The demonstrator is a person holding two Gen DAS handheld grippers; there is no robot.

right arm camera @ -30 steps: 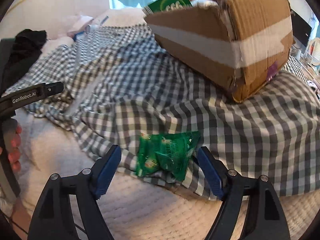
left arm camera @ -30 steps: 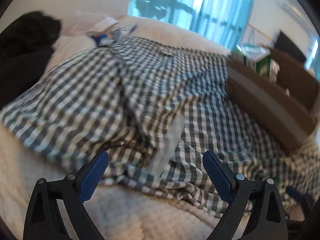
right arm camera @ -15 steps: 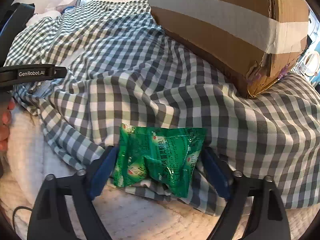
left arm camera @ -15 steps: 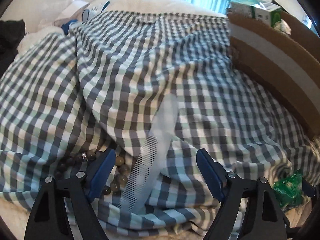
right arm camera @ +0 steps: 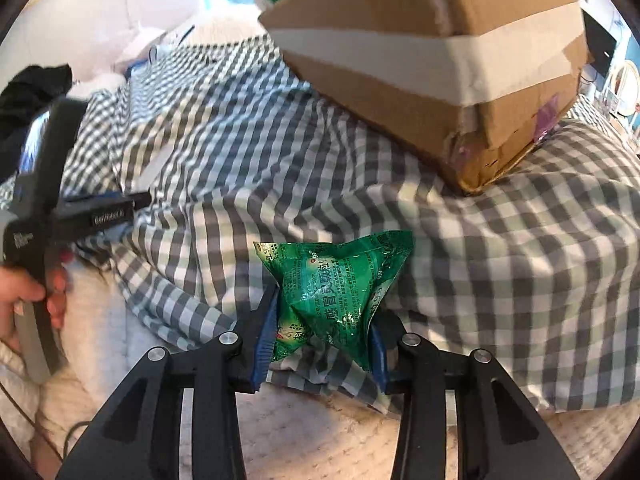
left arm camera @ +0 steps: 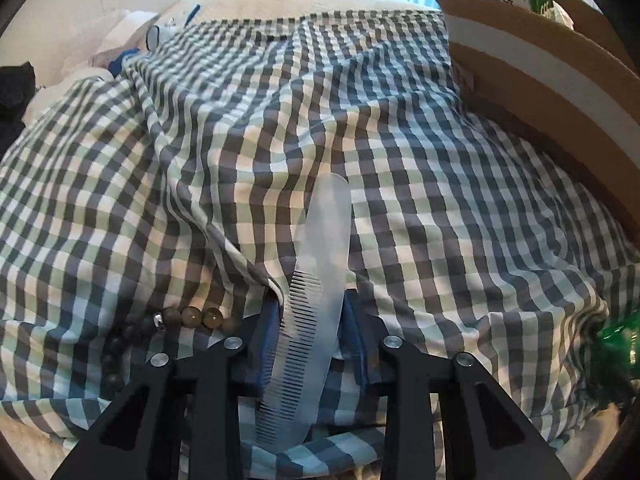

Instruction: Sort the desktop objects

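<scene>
Both tongs are loaded right now. The left tongs (left arm camera: 310, 332) are clamped across the translucent comb (left arm camera: 316, 300), pads pinching its toothed half from either side. The comb's long axis runs straight away from the tongs, rounded handle end pointing up and forward over the checked cloth (left arm camera: 440, 208), teeth facing left toward the bead bracelet (left arm camera: 188, 317) just beside the left finger.

The right tongs (right arm camera: 324, 332) are squeezed shut on the green packet (right arm camera: 340, 276), which bulges and crumples up out of the grip, its top edge pointing toward the cardboard box (right arm camera: 440, 64).

That box is the landmark for both. From the comb, it lies ahead and to the right, well apart. From the packet, it sits ahead and slightly right, much nearer, resting on the cloth over the bed. My read is that the right hand has the shorter trip. The comb, long and held near one end, will likely need its handle end tipped toward the box opening, which neither view shows.
</scene>
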